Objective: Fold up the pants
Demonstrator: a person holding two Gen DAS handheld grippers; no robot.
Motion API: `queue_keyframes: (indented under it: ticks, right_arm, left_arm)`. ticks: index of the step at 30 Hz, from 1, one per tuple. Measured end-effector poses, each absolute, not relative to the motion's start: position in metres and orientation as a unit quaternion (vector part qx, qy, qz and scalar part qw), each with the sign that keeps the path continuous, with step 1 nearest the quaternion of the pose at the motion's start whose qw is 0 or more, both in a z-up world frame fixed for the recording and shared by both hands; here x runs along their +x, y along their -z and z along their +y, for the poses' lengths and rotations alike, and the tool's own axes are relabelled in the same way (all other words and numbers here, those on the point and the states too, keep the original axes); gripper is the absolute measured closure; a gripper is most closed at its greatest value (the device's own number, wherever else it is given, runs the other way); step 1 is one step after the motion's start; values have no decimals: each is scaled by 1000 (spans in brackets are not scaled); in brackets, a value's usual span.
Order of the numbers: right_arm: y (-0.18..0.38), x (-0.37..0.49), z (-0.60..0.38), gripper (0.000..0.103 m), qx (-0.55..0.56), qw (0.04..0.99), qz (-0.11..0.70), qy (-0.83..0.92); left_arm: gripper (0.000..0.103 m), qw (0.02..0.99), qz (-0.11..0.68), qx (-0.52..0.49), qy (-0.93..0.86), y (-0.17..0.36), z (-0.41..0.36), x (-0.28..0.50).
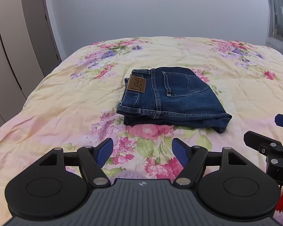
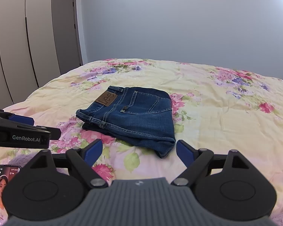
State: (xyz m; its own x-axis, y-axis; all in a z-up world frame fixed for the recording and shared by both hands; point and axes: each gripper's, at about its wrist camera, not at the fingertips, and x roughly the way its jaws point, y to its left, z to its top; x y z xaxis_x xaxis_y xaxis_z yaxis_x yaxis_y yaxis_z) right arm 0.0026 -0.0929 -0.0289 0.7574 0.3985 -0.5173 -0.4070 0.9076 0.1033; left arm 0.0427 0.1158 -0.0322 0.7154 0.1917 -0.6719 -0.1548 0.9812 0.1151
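Observation:
The blue denim pants [image 1: 171, 98] lie folded into a compact stack on the floral bedspread [image 1: 69, 101], with the brown Lee patch and a back pocket on top. They also show in the right wrist view [image 2: 135, 116]. My left gripper [image 1: 142, 151] is open and empty, held a little short of the stack's near edge. My right gripper [image 2: 139, 153] is open and empty, close to the stack's near right corner. The right gripper's fingers show at the right edge of the left wrist view [image 1: 262, 141]. The left gripper shows at the left of the right wrist view [image 2: 24, 131].
The bedspread [image 2: 226, 122] covers the whole bed. Wardrobe doors [image 2: 18, 37] and a grey door stand to the left, a plain wall behind. A curtain [image 1: 279, 15] hangs at the right. A phone with a lit screen [image 2: 1, 184] lies at the near left.

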Motion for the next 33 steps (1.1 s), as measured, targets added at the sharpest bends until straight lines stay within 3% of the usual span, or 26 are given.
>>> queue_keyframes:
  ticks: [33]
  right_arm:
    - [27,0,-96,22,-7,938,272,-216]
  left_arm:
    - [19,924,369,30,-93,34,111,40]
